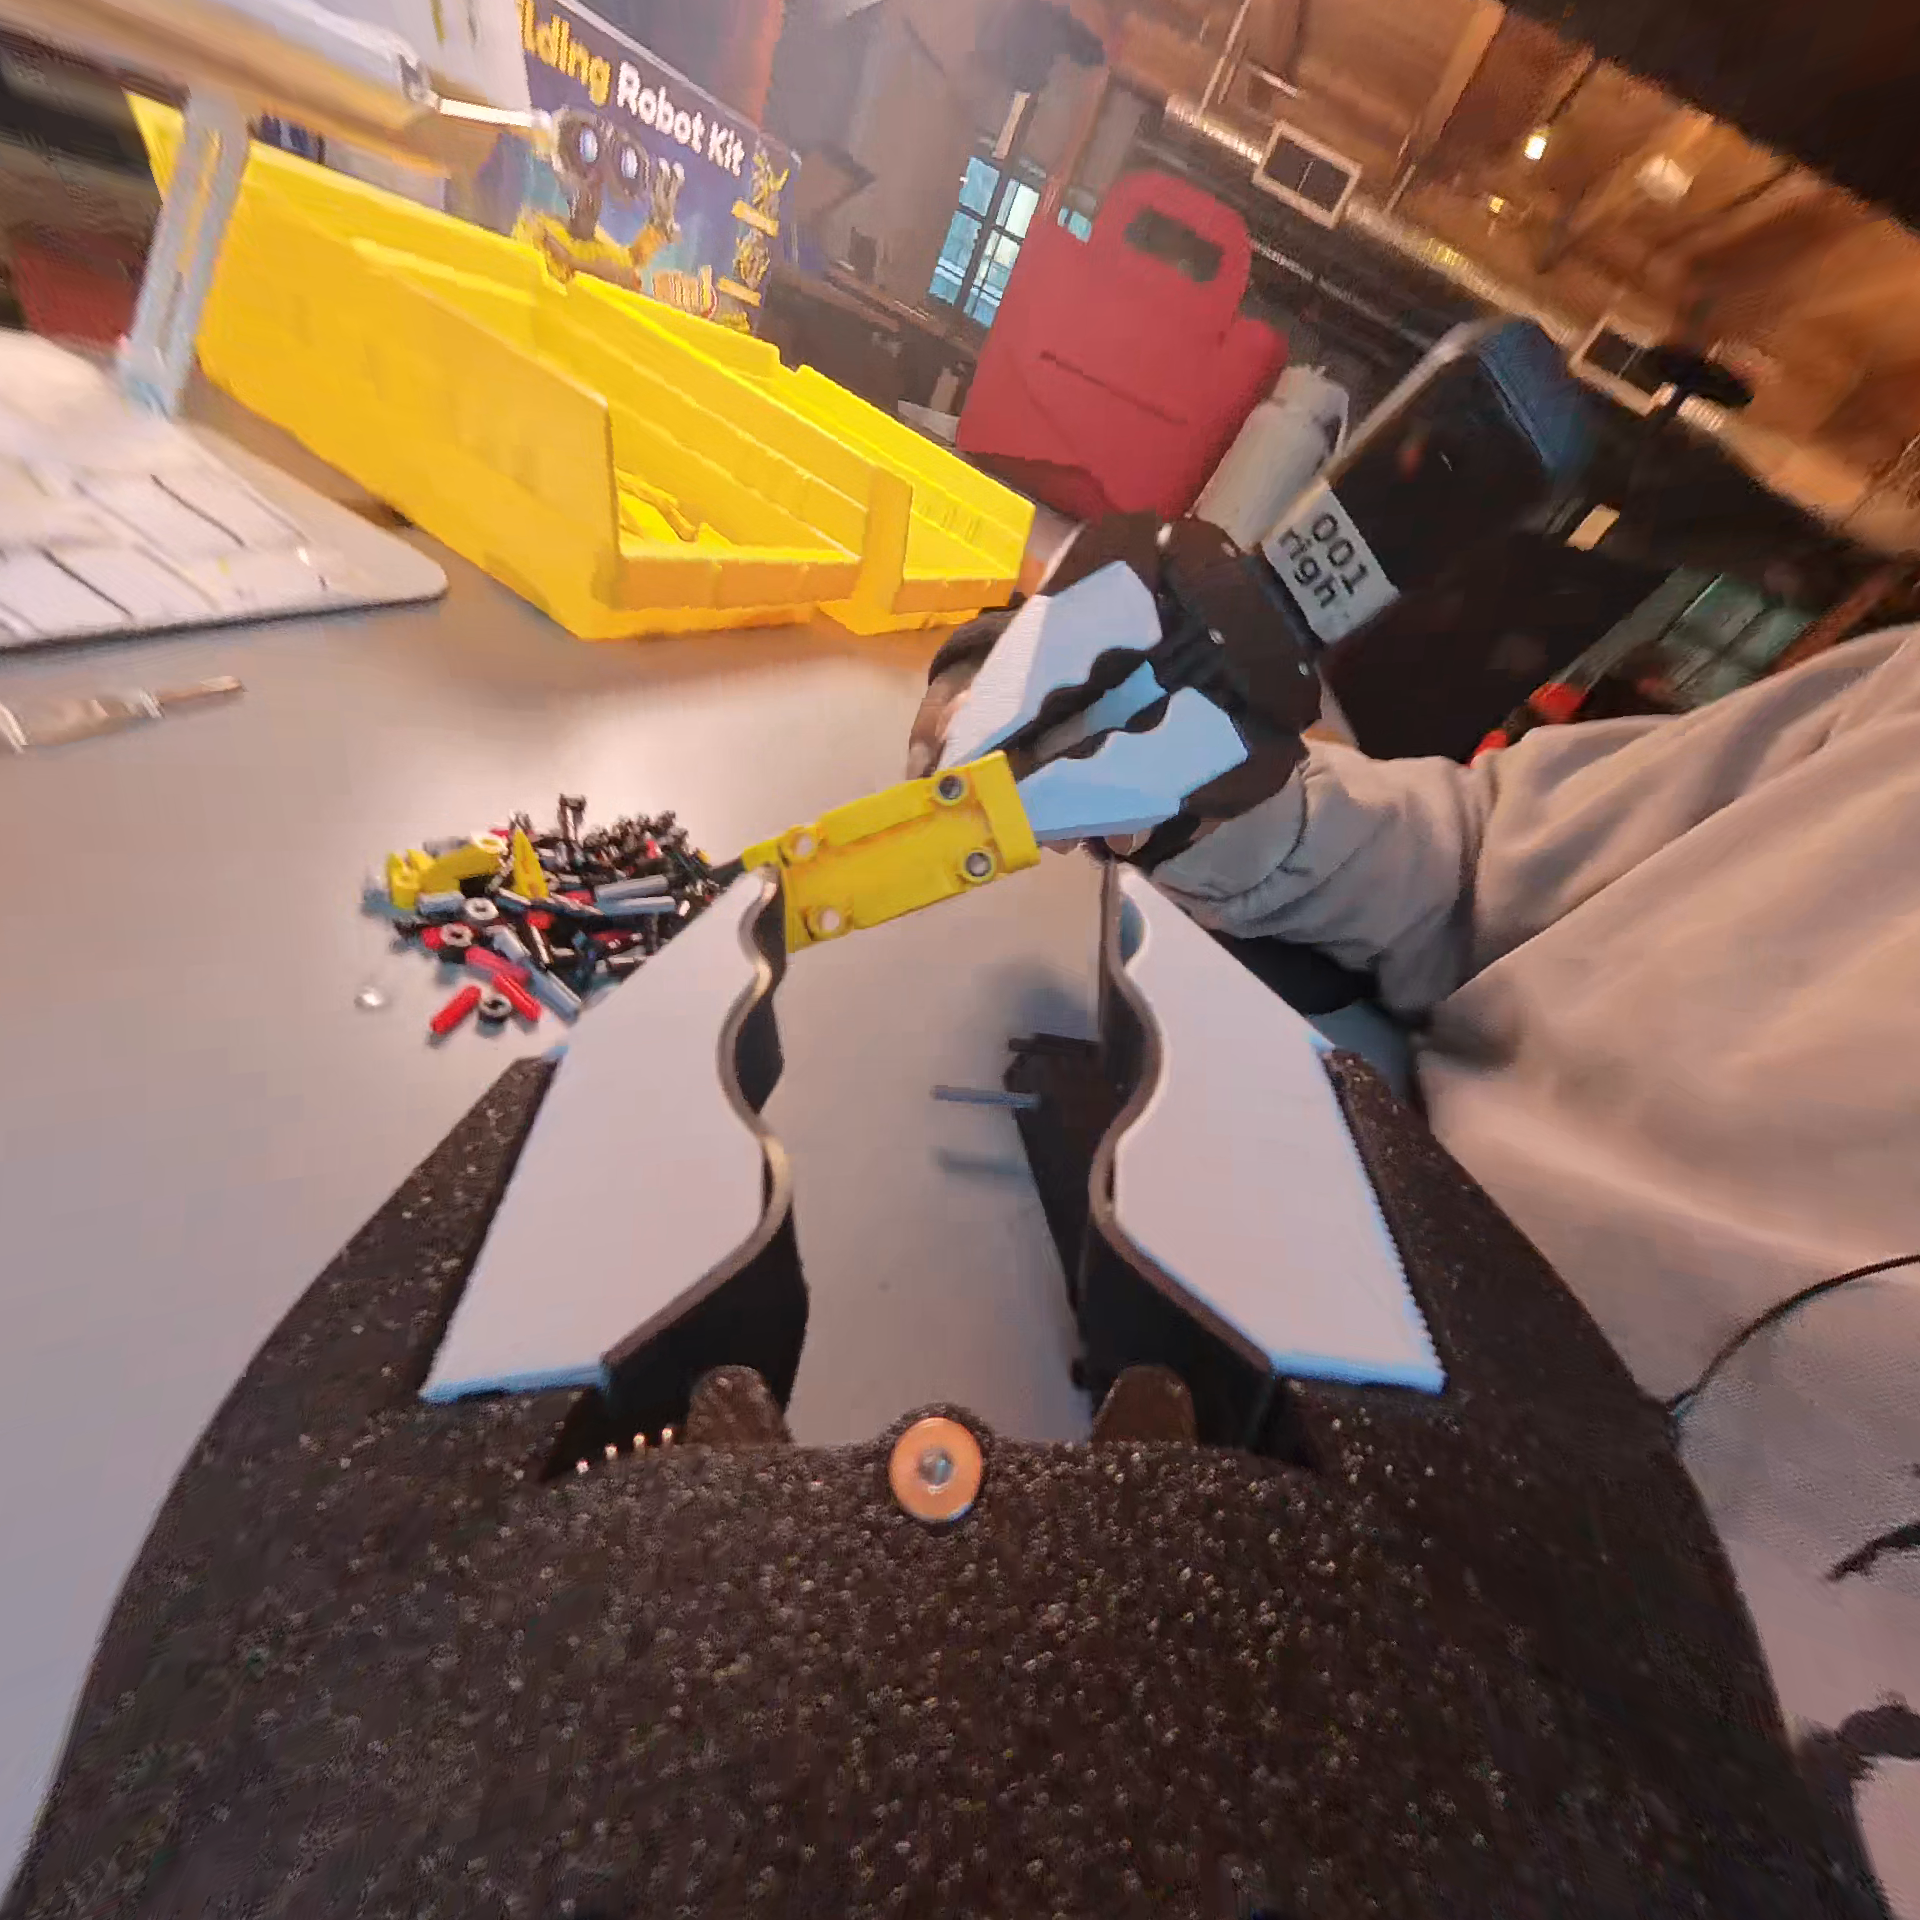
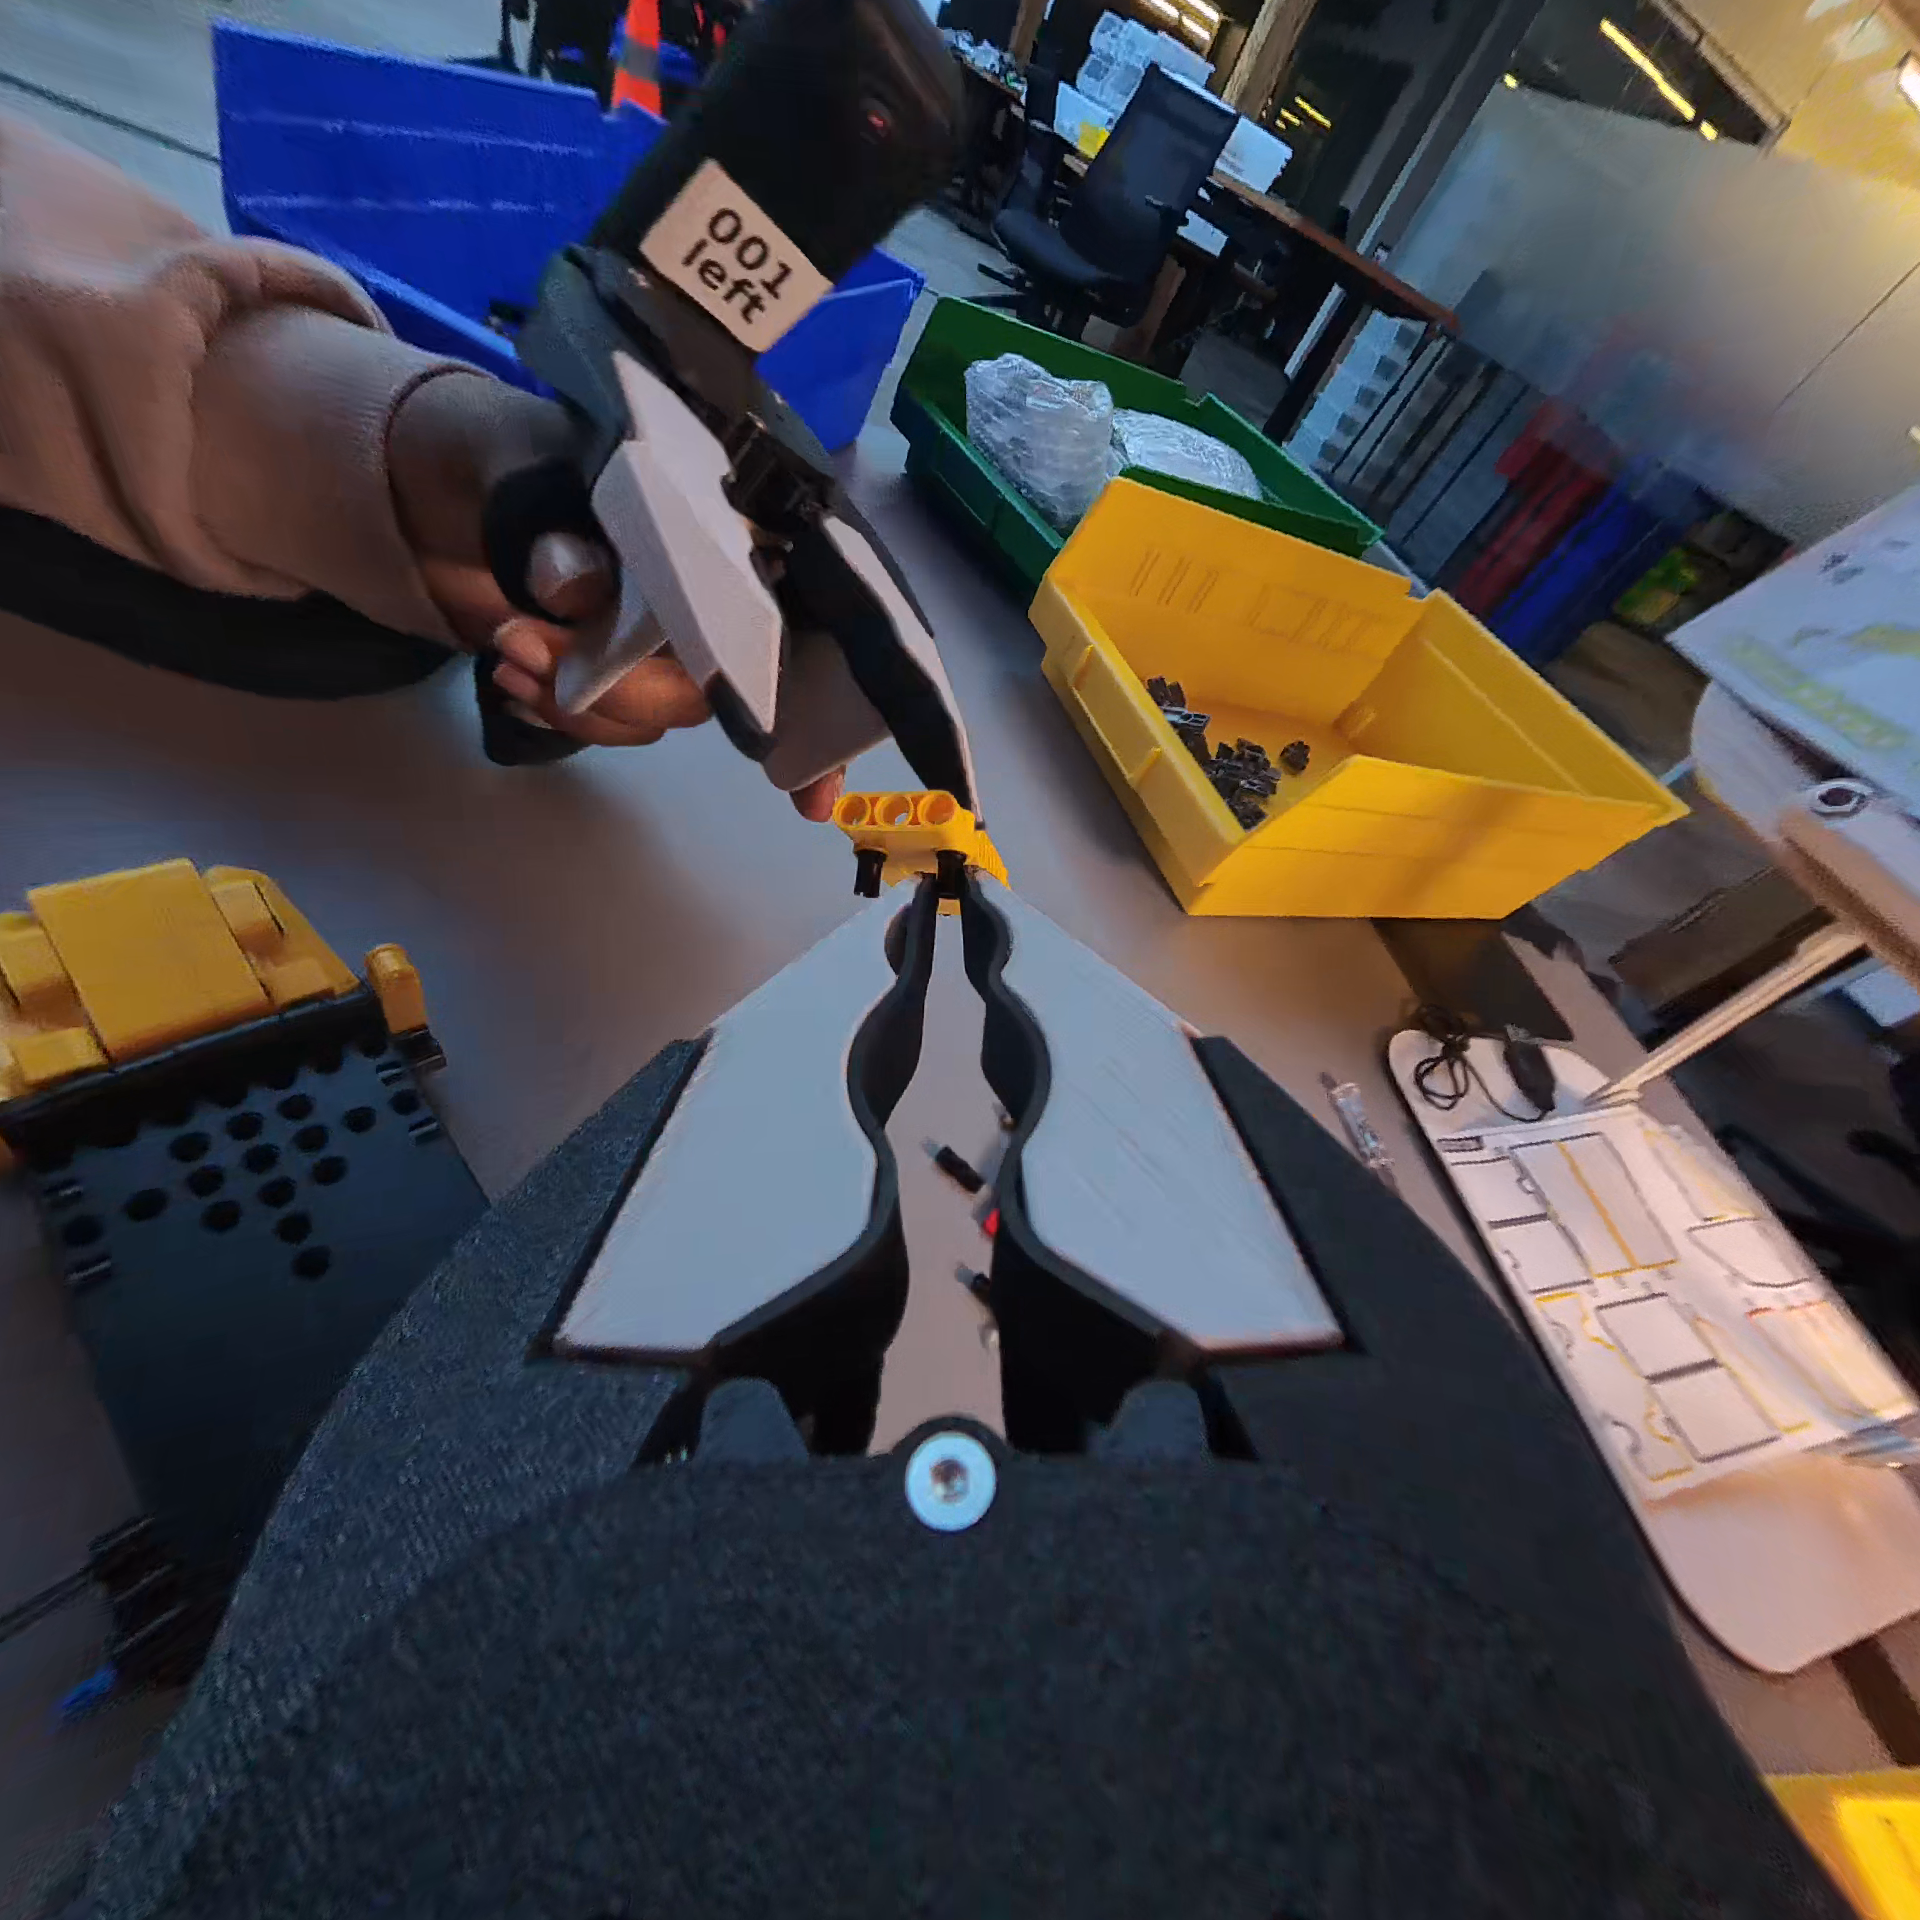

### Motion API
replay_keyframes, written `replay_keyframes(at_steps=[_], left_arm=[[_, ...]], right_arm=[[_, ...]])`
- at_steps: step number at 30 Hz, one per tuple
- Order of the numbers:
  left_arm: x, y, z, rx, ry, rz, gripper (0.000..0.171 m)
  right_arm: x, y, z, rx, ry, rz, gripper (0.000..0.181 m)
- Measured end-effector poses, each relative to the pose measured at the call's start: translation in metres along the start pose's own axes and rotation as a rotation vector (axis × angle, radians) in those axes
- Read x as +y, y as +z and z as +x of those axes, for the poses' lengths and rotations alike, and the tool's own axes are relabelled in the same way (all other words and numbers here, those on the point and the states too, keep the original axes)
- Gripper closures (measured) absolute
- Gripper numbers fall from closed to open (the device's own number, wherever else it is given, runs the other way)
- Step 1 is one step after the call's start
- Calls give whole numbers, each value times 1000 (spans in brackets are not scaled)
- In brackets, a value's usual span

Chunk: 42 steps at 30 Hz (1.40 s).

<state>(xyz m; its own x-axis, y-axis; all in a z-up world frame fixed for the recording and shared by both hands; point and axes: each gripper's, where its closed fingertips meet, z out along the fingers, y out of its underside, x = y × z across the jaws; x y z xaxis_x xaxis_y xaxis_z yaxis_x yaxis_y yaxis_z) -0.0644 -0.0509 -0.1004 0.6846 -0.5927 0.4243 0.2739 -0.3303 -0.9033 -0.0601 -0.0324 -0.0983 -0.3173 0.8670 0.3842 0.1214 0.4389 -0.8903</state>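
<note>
My right gripper [image 2: 948, 891] is shut on one end of a small yellow brick piece [image 2: 906, 823] with round holes and two black pins sticking out of it. It holds the piece above the grey table [image 2: 582, 883]. In the left wrist view the right gripper [image 1: 1023, 821] comes in from the right with the yellow piece [image 1: 899, 857]. My left gripper [image 1: 940, 896] is open and empty. The piece's free end hangs just above its left fingertip. In the right wrist view the left gripper [image 2: 883, 769] is open, one fingertip beside the piece.
A pile of small red, black, grey and yellow parts [image 1: 530, 914] lies left of the fingers. Behind are a yellow bin [image 1: 623, 468], a kit box [image 1: 644, 156] and a red bag [image 1: 1122, 343]. A yellow-black assembly [image 2: 187, 1039], a yellow bin with black parts [image 2: 1351, 748], a green bin [image 2: 997, 488], a blue bin [image 2: 416, 177] and a sticker sheet [image 2: 1662, 1299] stand around. Loose pins [image 2: 951, 1164] lie on the table. Only a small space, under 4 cm, lies between the two pairs of fingers.
</note>
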Motion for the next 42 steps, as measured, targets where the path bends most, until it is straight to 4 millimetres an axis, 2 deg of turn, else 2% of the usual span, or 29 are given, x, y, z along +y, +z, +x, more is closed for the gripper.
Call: replay_keyframes(at_steps=[2, 6, 8, 11, 12, 15, 17, 26, 31, 37, 38, 39, 40, 42], left_arm=[[3, 1, -3, 15, -80, 2, 105], [8, 7, 4, 43, -87, -30, 111], [13, 9, 9, 71, -88, -61, 113], [13, 9, 17, 123, -117, -56, 104], [13, 9, 19, 140, -119, -53, 100], [11, 8, 32, 235, -157, -47, 102], [11, 7, 40, 290, -175, -43, 112], [14, 4, 51, 374, -251, -84, 111], [8, 2, 56, 403, -290, -66, 111], [0, 1, 45, 332, -289, -18, 113], [-10, -5, 36, 317, -318, 41, 112], [-26, -21, 18, 291, -376, 135, 113], [-29, -35, 7, 245, -354, 152, 113], [-17, -34, 15, 219, -249, 79, 112]], right_arm=[[-3, 1, -6, 10, -95, -10, 179], [-11, 5, -24, 5, -247, -7, 178], [-17, 3, -27, 13, -285, 12, 178], [-26, -1, -31, 16, -342, 52, 178], [-29, -3, -33, 6, -342, 70, 179], [-36, -6, -40, -31, -324, 115, 178], [-40, -8, -42, -40, -315, 134, 178], [-47, -9, -49, -46, -333, 160, 178], [-53, -12, -49, -59, -308, 163, 178], [-47, -15, -44, -12, -299, 144, 178], [-45, -18, -42, -2, -297, 144, 181], [-46, -26, -35, 22, -264, 164, 181], [-43, -35, -28, 37, -215, 165, 181], [-26, -40, -30, 40, -221, 103, 181]])
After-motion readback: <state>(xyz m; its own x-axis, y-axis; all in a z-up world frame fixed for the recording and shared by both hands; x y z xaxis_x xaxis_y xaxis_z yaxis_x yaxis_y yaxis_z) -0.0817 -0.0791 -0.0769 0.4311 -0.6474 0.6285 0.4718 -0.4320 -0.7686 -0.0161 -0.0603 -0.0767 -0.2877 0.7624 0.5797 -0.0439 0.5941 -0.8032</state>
